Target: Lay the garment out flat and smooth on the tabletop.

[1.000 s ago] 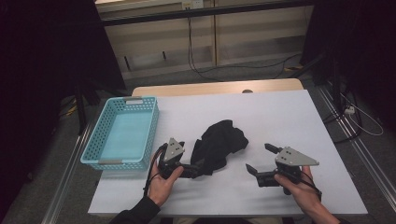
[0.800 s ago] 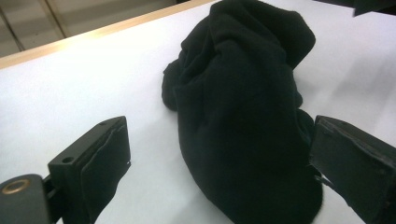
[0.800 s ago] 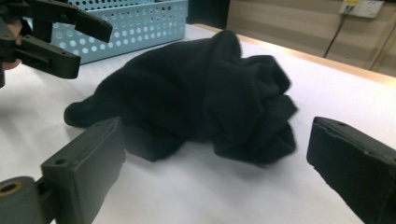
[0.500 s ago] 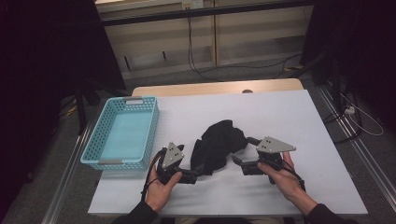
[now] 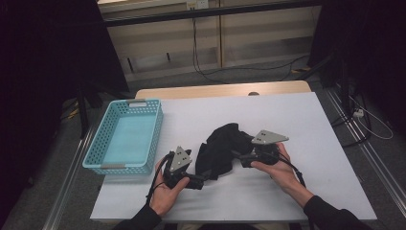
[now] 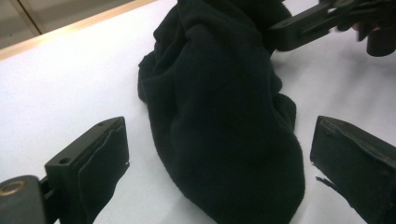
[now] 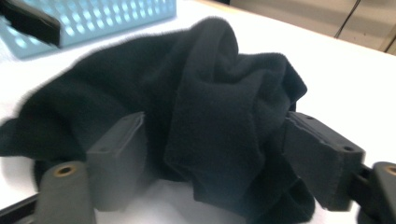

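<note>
At table centre, a crumpled black fleece cloth [image 5: 221, 148] lies between the spread-jawed left gripper [image 5: 200, 181] at seven o'clock and right gripper [image 5: 241, 158], jaws parted around a fold; no writing legible

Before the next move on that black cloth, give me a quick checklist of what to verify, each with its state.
1. Left hand-held gripper open around the near end of the black cloth: ok.
2. Right hand-held gripper open with a fold of cloth between its jaws: ok.
3. Either one already clamped on cloth: not ok, both open.
4. Blue basket has room inside: ok.
5. Cloth lies fully on the white table: ok.
6. Which layers each would pinch: cannot tell.
</note>
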Demonstrator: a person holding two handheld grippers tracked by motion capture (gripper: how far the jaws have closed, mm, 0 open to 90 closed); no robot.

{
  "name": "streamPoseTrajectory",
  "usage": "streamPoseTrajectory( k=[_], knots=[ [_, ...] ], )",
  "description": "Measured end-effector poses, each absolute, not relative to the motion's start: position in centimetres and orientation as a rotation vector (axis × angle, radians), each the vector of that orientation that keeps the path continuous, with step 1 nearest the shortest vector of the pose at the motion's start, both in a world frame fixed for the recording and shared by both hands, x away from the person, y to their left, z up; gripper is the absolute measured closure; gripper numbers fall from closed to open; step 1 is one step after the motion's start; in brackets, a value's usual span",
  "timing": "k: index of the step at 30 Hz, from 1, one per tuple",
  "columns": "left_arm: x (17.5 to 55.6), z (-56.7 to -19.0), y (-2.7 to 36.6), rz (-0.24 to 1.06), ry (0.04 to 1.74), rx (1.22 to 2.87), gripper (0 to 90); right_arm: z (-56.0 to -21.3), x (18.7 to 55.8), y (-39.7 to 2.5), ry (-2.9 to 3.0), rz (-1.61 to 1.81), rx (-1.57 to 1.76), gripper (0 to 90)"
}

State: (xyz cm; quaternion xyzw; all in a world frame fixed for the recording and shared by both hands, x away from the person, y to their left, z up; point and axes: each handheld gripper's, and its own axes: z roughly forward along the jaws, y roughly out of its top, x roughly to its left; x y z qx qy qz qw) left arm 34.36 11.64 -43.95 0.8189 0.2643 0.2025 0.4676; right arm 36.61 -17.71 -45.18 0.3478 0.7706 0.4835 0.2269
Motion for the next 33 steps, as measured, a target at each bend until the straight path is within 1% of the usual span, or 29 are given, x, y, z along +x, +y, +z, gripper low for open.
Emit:
streamPoseTrajectory(
  k=[1, 2, 5, 6, 14, 18, 21, 23, 25, 27, 29, 31, 32, 33],
  knots=[
    [34.4, -43.9, 11.7, 0.503, 0.654, 2.007, 3.2, -45.3, 36.8, -17.6, 2.148, 1.336, 0.958, 37.4],
    [34.4, -43.9, 11.7, 0.504, 0.65, 2.006, 3.2, -45.4, 36.9, -17.5, 2.171, 1.323, 0.966, 37.6],
    [34.4, -43.8, 11.8, 0.507, 0.641, 2.009, 3.3, -45.6, 36.8, -17.4, 2.2, 1.279, 0.963, 48.4],
    [34.3, -43.9, 11.7, 0.499, 0.639, 2.007, 3.2, -45.6, 36.8, -17.4, 2.204, 1.28, 0.958, 53.7],
    [33.5, -43.8, 10.4, 0.496, 0.565, 2.07, 4.1, -44.8, 35.0, -17.8, 2.218, 1.36, 0.901, 75.6],
    [33.1, -43.7, 10.0, 0.486, 0.55, 2.088, 7.5, -43.6, 33.9, -18.2, 2.16, 1.437, 0.891, 78.4],
    [33.0, -43.4, 9.8, 0.482, 0.544, 2.088, 14.4, -42.6, 33.3, -18.5, 2.129, 1.468, 0.883, 79.0],
    [32.9, -43.3, 9.6, 0.485, 0.537, 2.092, 16.8, -41.9, 33.3, -18.7, 2.111, 1.483, 0.879, 79.1],
    [33.0, -43.2, 9.4, 0.466, 0.534, 2.093, 26.0, -41.1, 33.4, -18.9, 2.089, 1.488, 0.879, 79.2],
    [33.1, -43.3, 8.9, 0.459, 0.535, 2.087, 27.0, -40.3, 33.4, -19.0, 2.065, 1.515, 0.88, 79.2],
    [33.4, -43.4, 8.3, 0.446, 0.515, 2.091, 32.1, -39.8, 33.3, -19.1, 2.055, 1.523, 0.87, 79.2],
    [33.5, -43.5, 7.7, 0.455, 0.502, 2.081, 39.4, -39.4, 33.2, -19.1, 2.05, 1.531, 0.86, 79.3],
    [33.6, -43.5, 7.5, 0.448, 0.497, 2.069, 46.8, -39.2, 33.2, -19.1, 2.042, 1.533, 0.854, 79.3],
    [33.8, -43.3, 7.4, 0.419, 0.498, 2.055, 57.5, -38.9, 33.1, -19.2, 2.037, 1.534, 0.854, 79.2]
  ],
)
